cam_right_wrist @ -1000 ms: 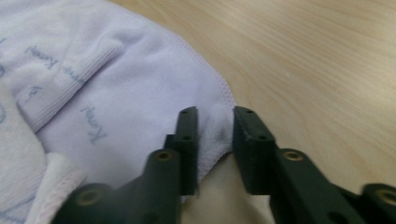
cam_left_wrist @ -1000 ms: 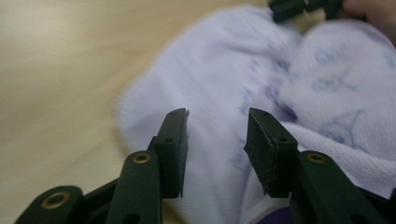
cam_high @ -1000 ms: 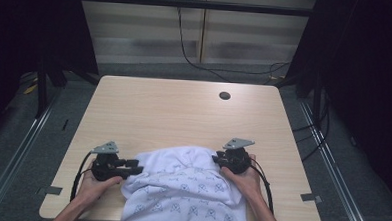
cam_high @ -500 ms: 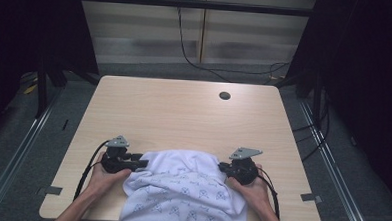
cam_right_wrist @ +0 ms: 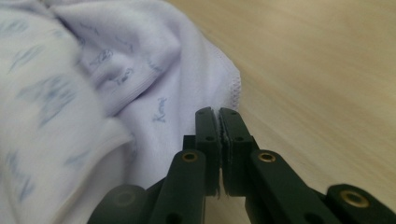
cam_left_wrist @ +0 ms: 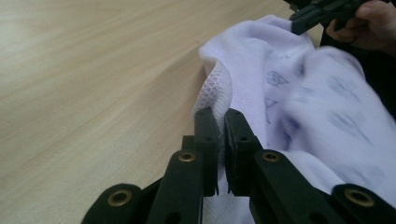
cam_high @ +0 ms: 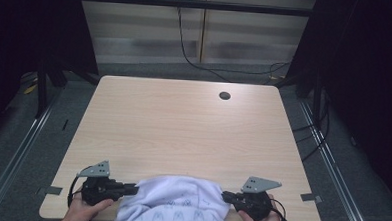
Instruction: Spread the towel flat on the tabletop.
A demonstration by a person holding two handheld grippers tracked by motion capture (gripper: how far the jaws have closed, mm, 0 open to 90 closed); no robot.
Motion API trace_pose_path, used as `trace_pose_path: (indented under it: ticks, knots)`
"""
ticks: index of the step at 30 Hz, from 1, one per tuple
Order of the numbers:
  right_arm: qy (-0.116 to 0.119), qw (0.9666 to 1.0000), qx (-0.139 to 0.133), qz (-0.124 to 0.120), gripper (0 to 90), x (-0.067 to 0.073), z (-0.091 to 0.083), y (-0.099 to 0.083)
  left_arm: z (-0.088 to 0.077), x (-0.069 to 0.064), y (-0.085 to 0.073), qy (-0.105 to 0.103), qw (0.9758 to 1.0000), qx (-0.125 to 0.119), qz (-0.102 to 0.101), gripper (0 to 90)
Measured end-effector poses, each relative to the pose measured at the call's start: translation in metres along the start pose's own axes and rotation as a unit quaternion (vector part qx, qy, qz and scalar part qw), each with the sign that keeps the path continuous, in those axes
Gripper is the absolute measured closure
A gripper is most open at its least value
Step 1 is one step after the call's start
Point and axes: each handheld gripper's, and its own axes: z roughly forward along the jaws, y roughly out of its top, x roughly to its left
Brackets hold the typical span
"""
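A white garment with a blue print [cam_high: 177,207] lies bunched at the near edge of the wooden table [cam_high: 183,130] and hangs over it. My left gripper [cam_high: 133,189] grips its left side; in the left gripper view the jaws are shut on a mesh-textured hem of the garment [cam_left_wrist: 261,79], gripper [cam_left_wrist: 221,116]. My right gripper [cam_high: 226,196] holds the garment's right side; in the right gripper view the gripper [cam_right_wrist: 218,114] pinches a stitched edge of the garment [cam_right_wrist: 140,60]. The right gripper [cam_left_wrist: 303,23] also appears at the top of the left gripper view.
A round cable hole [cam_high: 224,95] is in the table's far right part. Dark frames and cables stand beyond the far edge. Bare wood stretches ahead of both grippers. Hands [cam_high: 82,213] hold the grippers at the near edge.
Both grippers have moved toward the near edge and wider apart, pulling the garment with them. More of it now hangs off the table.
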Motion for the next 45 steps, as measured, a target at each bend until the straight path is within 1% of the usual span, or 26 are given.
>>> trace_pose_path:
  ticks: [3,4,6,9,11,13,15,17,19,22,24,25,26,27,29,30,31,32,33,34,35,38,40,42,44,45]
  knots:
    - [-0.017,0.9985,-0.051,0.008,87.4,-0.008,-0.02,0.015,-0.005,0.006,0.018,0.016,0.9993,-0.033,0.001,85.1]
    - [-0.029,0.9974,-0.066,0.004,87.4,-0.012,-0.025,0.023,-0.006,0.007,0.025,0.019,0.9989,-0.043,0.005,85.1]
    - [-0.041,0.9951,-0.09,0.004,87.4,-0.022,-0.034,0.04,-0.009,0.01,0.042,0.029,0.9973,-0.067,0.012,85.1]
    - [-0.059,0.9898,-0.129,0.007,87.4,-0.04,-0.044,0.067,-0.013,0.019,0.068,0.049,0.9933,-0.105,0.01,85.2]
    - [-0.068,0.9855,-0.155,0.009,87.4,-0.052,-0.049,0.085,-0.016,0.025,0.086,0.058,0.9907,-0.122,0.012,85.1]
    - [-0.078,0.9824,-0.169,0.003,87.4,-0.061,-0.051,0.104,-0.02,0.032,0.104,0.069,0.9881,-0.137,0.013,85.0]
    - [-0.088,0.9804,-0.176,-0.001,87.4,-0.07,-0.05,0.124,-0.022,0.04,0.121,0.085,0.9858,-0.143,0.018,84.9]
    - [-0.097,0.9787,-0.181,-0.005,87.3,-0.079,-0.046,0.143,-0.022,0.051,0.136,0.098,0.9841,-0.148,0.012,84.6]
    - [-0.102,0.9777,-0.183,-0.003,87.3,-0.091,-0.04,0.16,-0.02,0.061,0.149,0.117,0.9813,-0.152,0.011,84.4]
    - [-0.119,0.9774,-0.174,-0.002,87.2,-0.112,-0.025,0.183,-0.017,0.078,0.167,0.14,0.978,-0.154,0.012,83.9]
    - [-0.133,0.9762,-0.172,0.005,87.0,-0.127,-0.014,0.196,-0.013,0.092,0.174,0.144,0.9756,-0.165,0.0,83.3]
    - [-0.138,0.9762,-0.167,0.01,86.6,-0.135,-0.008,0.201,-0.01,0.099,0.176,0.157,0.9735,-0.166,-0.005,81.6]
    - [-0.154,0.9748,-0.161,0.015,85.7,-0.142,-0.003,0.204,-0.007,0.106,0.176,0.169,0.9716,-0.164,-0.02,76.6]
    - [-0.163,0.9733,-0.159,0.03,83.6,-0.15,0.003,0.204,-0.004,0.113,0.174,0.181,0.9701,-0.158,-0.034,72.1]
    - [-0.184,0.9721,-0.136,0.05,71.4,-0.162,0.014,0.198,0.0,0.124,0.164,0.19,0.9705,-0.139,-0.052,65.1]
    - [-0.191,0.9718,-0.123,0.063,70.1,-0.168,0.019,0.191,0.0,0.127,0.157,0.193,0.9695,-0.14,-0.058,63.4]
    - [-0.191,0.9726,-0.114,0.068,68.3,-0.171,0.022,0.183,0.0,0.129,0.15,0.192,0.9699,-0.135,-0.064,63.9]
    - [-0.192,0.9726,-0.108,0.074,63.0,-0.173,0.024,0.175,0.002,0.13,0.144,0.182,0.9724,-0.13,-0.065,64.0]
    - [-0.189,0.9741,-0.097,0.078,61.3,-0.175,0.026,0.167,0.004,0.129,0.139,0.182,0.9739,-0.121,-0.063,64.3]
    - [-0.185,0.9753,-0.091,0.08,61.4,-0.173,0.026,0.16,0.007,0.128,0.133,0.185,0.9751,-0.107,-0.06,64.5]
    - [-0.181,0.9764,-0.089,0.076,61.3,-0.171,0.026,0.153,0.009,0.126,0.128,0.179,0.9766,-0.102,-0.062,64.7]
    - [-0.162,0.9813,-0.081,0.066,61.3,-0.156,0.025,0.135,0.012,0.118,0.113,0.163,0.9804,-0.092,-0.061,66.5]
    - [-0.142,0.9857,-0.074,0.054,61.9,-0.141,0.024,0.123,0.015,0.11,0.102,0.159,0.9832,-0.075,-0.049,67.1]
    - [-0.13,0.9893,-0.054,0.039,63.6,-0.125,0.025,0.11,0.019,0.102,0.09,0.153,0.9859,-0.052,-0.042,67.9]
    - [-0.107,0.9927,-0.043,0.036,65.2,-0.113,0.028,0.094,0.024,0.093,0.077,0.141,0.9889,-0.03,-0.035,67.9]
    - [-0.102,0.9936,-0.034,0.035,66.6,-0.108,0.03,0.086,0.026,0.089,0.069,0.136,0.9901,-0.018,-0.031,67.8]
